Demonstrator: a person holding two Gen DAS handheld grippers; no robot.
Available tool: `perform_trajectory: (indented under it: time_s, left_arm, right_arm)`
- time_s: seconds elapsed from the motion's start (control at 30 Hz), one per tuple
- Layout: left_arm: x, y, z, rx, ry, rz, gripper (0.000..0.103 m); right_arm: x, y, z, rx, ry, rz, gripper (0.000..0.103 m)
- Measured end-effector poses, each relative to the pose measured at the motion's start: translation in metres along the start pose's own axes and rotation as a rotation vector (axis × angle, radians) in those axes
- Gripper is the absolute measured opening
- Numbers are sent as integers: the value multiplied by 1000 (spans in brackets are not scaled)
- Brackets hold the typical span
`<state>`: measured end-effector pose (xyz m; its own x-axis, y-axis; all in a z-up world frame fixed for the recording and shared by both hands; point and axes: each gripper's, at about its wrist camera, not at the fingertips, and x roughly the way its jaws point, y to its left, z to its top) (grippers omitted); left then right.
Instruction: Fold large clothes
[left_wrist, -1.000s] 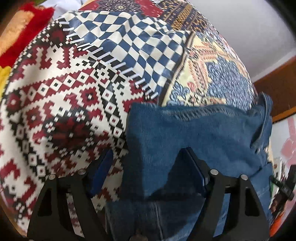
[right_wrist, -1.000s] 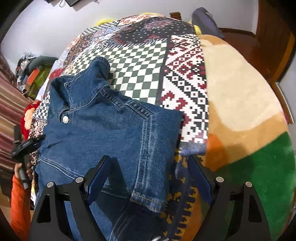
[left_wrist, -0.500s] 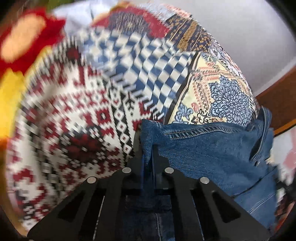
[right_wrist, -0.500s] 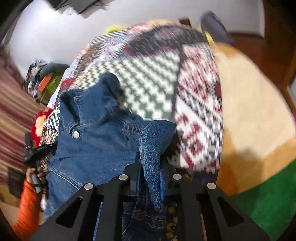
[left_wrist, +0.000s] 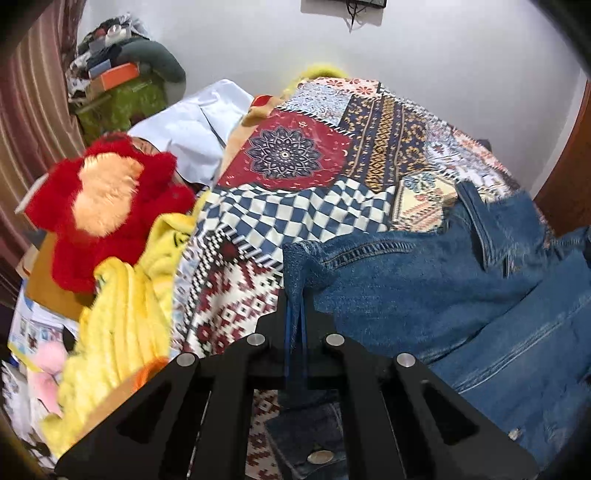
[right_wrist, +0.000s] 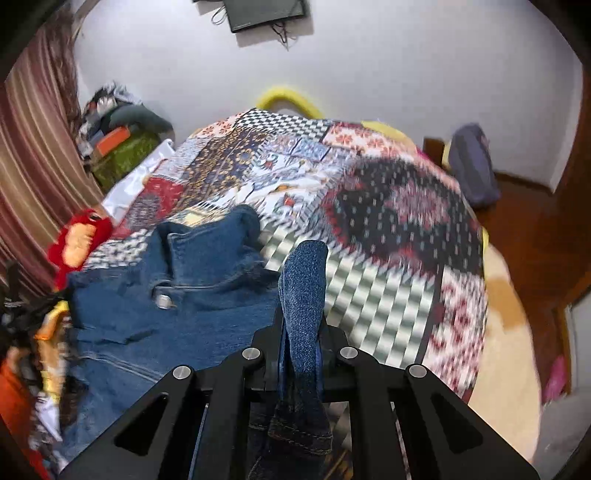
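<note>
Across the bed, a patchwork quilt (left_wrist: 373, 147) covered the mattress, and a blue denim jacket (left_wrist: 443, 288) lay on it, filling the left wrist view from about 2 to 5 o'clock. At 6 o'clock in that view the left tongs (left_wrist: 297, 321) were pinched tight on a corner of the jacket, a fold of denim standing up between the closed jaws. Beside the quilt at 9 o'clock sat a red plush toy (left_wrist: 107, 206) with a pale patch, touching a yellow blanket (left_wrist: 122, 332) at 8 o'clock. A white sheet (left_wrist: 192, 129) showed at 11 o'clock.

From the right wrist view, the jacket (right_wrist: 177, 295) spread from 8 o'clock to centre, its collar raised and a metal button (right_wrist: 162, 301) showing just below it. The right tongs (right_wrist: 301, 343) at 6 o'clock were likewise clamped on a strip of the jacket's denim, which rose upright out of the closed jaws. The quilt (right_wrist: 388, 221) was blurred here. A dark screen (right_wrist: 266, 14) hung on the wall at 12 o'clock, and a grey-blue pillow (right_wrist: 472, 166) rested at 2 o'clock near the bed's far edge.
</note>
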<state>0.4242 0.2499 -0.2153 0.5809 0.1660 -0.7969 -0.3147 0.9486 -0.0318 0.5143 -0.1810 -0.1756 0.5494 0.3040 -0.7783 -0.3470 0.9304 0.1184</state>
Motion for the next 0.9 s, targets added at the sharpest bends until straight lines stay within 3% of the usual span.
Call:
perform_trajectory:
  time_s: [0.27,0.4,0.47,0.5,0.53,0.6,0.77,0.9]
  left_arm:
    - [51,8,2,-22,94,32,3]
    - [77,10,-3,-52,135,27,5]
    - [80,9,-5,-53,137,30,5]
    - [80,7,-6,-44,133,35,5]
    - [80,6,-6,-34,130,39,5]
    - [78,3,-8,-6,140,46,6]
    - [67,-2,-9,39,172,62,14]
    - [42,-5,-9,29,157,46,21]
  right_arm:
    - [80,-19,-15,-24,124,-94,9]
    - [91,-29,-27,-23,139,-74,13]
    - [91,-32,-28,-24,145,-93,20]
    - [91,-33,-29,-28,149,-125,34]
    - [91,-34,-30,-36,153,-168,56]
    - [87,-39,-32,-51,141,-247,79]
    - [62,-51,-39,-5,165,-221,79]
    - [20,-43,-41,-15,112,-244,79]
